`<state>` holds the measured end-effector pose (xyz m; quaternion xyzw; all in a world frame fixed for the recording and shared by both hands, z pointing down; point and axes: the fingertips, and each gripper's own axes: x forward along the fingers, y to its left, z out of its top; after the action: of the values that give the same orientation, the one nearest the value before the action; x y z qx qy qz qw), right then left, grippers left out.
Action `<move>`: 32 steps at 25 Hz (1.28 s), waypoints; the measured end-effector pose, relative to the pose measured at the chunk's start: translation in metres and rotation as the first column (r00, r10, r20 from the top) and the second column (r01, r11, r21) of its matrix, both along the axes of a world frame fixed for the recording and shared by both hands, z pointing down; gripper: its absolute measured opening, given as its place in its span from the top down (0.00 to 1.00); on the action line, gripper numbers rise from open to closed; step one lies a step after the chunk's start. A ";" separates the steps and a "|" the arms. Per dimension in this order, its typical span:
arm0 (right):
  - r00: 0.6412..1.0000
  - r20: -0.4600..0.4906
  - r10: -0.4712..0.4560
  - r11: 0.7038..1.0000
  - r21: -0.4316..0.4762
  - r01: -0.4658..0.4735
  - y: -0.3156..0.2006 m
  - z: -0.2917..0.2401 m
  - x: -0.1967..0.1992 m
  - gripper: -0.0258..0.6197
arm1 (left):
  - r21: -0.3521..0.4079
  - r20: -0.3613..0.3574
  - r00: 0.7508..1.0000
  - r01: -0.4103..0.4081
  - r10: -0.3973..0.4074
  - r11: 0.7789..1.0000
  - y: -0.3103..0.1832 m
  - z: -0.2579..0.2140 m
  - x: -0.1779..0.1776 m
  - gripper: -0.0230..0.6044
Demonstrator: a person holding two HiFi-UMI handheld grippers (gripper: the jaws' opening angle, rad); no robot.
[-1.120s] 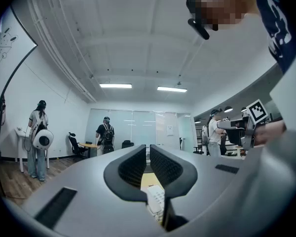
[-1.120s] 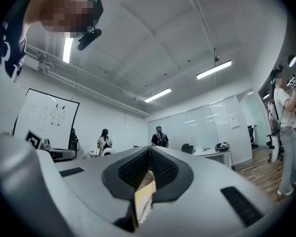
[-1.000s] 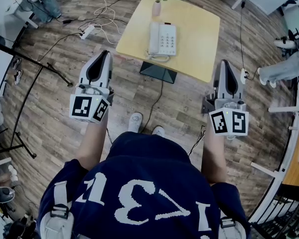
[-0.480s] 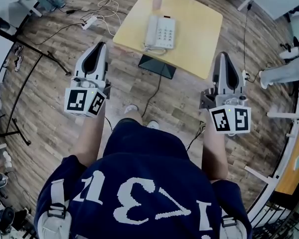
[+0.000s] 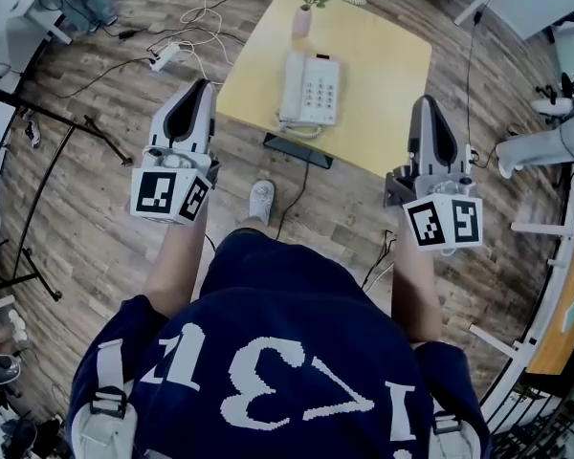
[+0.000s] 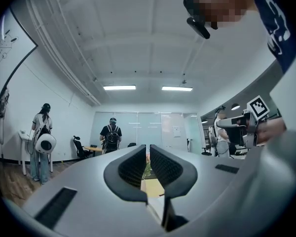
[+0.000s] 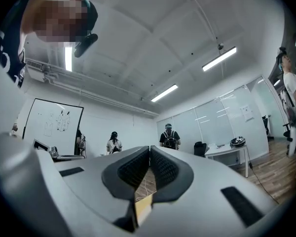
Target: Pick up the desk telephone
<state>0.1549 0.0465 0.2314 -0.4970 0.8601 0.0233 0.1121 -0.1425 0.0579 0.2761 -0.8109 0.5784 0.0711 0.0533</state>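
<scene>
The white desk telephone (image 5: 311, 89) lies on a small yellow table (image 5: 387, 60), handset on its left side, keypad to the right. My left gripper (image 5: 200, 87) hangs over the floor just left of the table's near corner, shut and holding nothing. My right gripper (image 5: 427, 103) hovers by the table's near right edge, also shut and holding nothing. Both are well short of the phone. In the left gripper view the left gripper (image 6: 148, 150) has its jaws together, and a sliver of the table shows below. The right gripper view shows the right gripper (image 7: 149, 153) pointing into the room.
A pink vase with flowers (image 5: 302, 17) stands on the table's far edge behind the phone. The table's dark base (image 5: 297, 148) and a cable sit on the wood floor. A power strip (image 5: 165, 57) and cords lie far left. Another person's legs (image 5: 545, 142) are at the right.
The person has stepped toward the table, one shoe forward. Both grippers have come nearer the table's near edge and now flank it. Both stay shut.
</scene>
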 end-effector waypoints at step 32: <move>0.995 0.046 -0.090 0.995 -0.047 0.092 -0.234 0.000 -0.017 0.91 | -0.051 0.026 0.998 -0.047 0.048 0.998 -0.228 0.004 0.021 0.91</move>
<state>0.1374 -0.1871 0.2313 -0.4604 0.8795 -0.0139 0.1197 -0.1220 -0.1700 0.2801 -0.8265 0.5597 0.0468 0.0389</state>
